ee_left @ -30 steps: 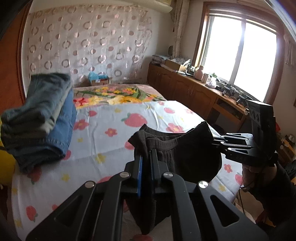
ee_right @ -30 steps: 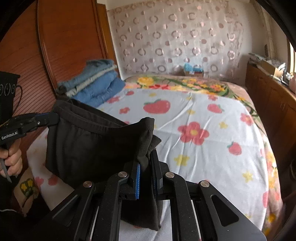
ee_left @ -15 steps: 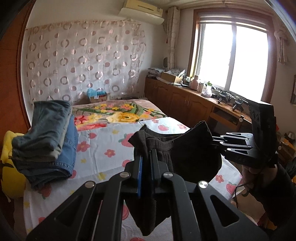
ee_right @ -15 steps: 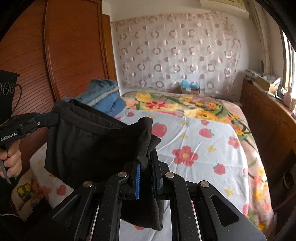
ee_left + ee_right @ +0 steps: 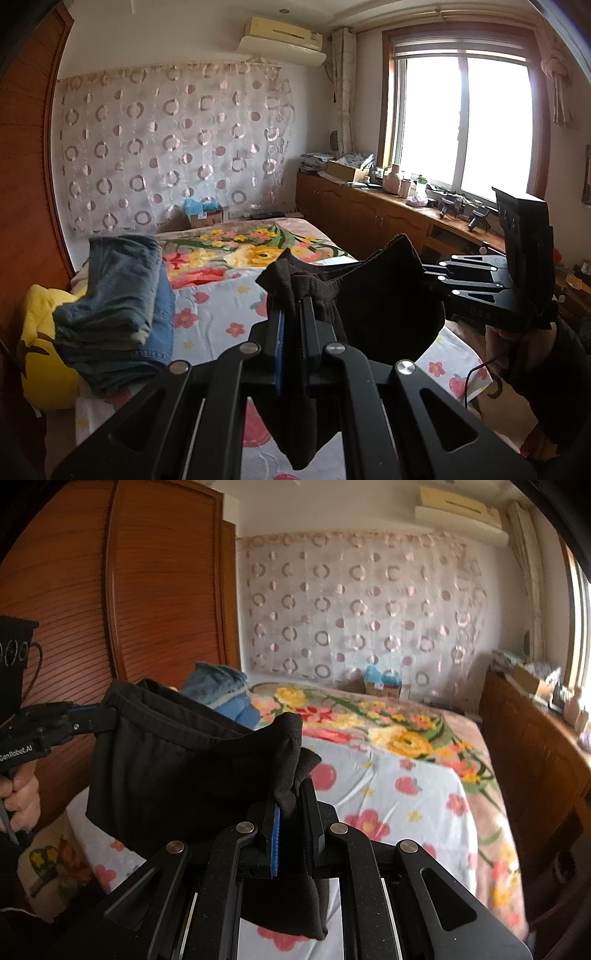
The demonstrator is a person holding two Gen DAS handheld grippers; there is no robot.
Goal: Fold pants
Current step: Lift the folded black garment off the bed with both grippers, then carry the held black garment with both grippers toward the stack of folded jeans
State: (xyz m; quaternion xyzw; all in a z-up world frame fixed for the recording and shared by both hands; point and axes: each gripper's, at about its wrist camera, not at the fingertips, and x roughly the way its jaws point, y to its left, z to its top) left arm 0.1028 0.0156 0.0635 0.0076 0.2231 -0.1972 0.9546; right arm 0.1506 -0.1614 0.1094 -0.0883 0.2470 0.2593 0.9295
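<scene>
Black pants [image 5: 380, 306] hang in the air above the bed, held by the waistband between both grippers. My left gripper [image 5: 291, 306] is shut on one end of the waistband; it also shows in the right wrist view [image 5: 99, 720] at the left. My right gripper [image 5: 291, 801] is shut on the other end of the pants [image 5: 177, 771]; it shows in the left wrist view [image 5: 428, 277] at the right. The legs hang down out of sight below the fingers.
The bed [image 5: 221, 314] has a white sheet with strawberries and flowers. A stack of folded jeans [image 5: 118, 306] lies at its left side, next to a yellow pillow [image 5: 40, 354]. A wooden wardrobe [image 5: 122, 602] stands left, a low cabinet [image 5: 373, 218] under the window right.
Both grippers have risen with the pants and tilted up; more wall, window and air conditioner show. The pants stay stretched between them.
</scene>
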